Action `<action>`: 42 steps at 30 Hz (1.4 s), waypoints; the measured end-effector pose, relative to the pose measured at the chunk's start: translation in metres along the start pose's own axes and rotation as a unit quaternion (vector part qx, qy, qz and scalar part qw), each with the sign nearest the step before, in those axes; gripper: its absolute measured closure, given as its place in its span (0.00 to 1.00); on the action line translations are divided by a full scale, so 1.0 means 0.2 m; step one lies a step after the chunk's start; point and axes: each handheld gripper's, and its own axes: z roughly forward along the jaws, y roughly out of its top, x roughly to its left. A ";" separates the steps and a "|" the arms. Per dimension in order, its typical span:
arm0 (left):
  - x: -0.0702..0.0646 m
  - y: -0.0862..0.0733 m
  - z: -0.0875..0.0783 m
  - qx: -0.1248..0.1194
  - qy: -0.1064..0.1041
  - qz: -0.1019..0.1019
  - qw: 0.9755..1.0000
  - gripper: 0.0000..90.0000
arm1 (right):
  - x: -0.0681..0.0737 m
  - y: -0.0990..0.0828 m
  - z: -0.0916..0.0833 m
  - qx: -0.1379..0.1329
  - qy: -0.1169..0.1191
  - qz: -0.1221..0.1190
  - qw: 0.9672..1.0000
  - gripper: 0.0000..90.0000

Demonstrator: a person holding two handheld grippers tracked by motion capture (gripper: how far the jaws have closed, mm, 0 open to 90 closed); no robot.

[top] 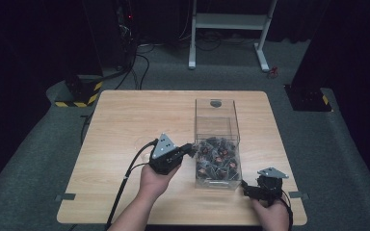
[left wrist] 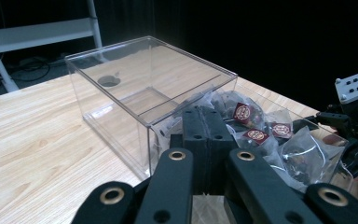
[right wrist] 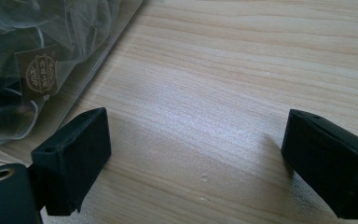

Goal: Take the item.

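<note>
A clear plastic box (top: 216, 111) stands on the right half of the wooden table (top: 125, 125). A clear lid with a round finger hole (left wrist: 109, 81) covers its far half. Its near half is open on top and packed with mesh sachets (top: 218, 159) bearing brown labels (left wrist: 243, 112). My left gripper (top: 191, 149) points right at the box's left wall, its jaws shut tight (left wrist: 208, 116) with nothing between them. My right gripper (top: 245, 186) sits low at the box's near right corner. Its jaws stand wide open (right wrist: 196, 135) over bare wood, with the sachets (right wrist: 37, 74) to their left.
The table's near edge lies just behind both hands. Bare wood stretches left of the box (left wrist: 32, 140). On the carpet beyond the table are a white desk frame (top: 229, 21), black stands with yellow-black tape (top: 79, 91) and loose cables (top: 142, 62).
</note>
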 end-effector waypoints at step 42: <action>0.19 -0.04 -0.17 -0.005 0.049 -0.013 0.999 1.00 | 0.00 0.00 0.00 0.000 0.000 0.000 1.000 0.09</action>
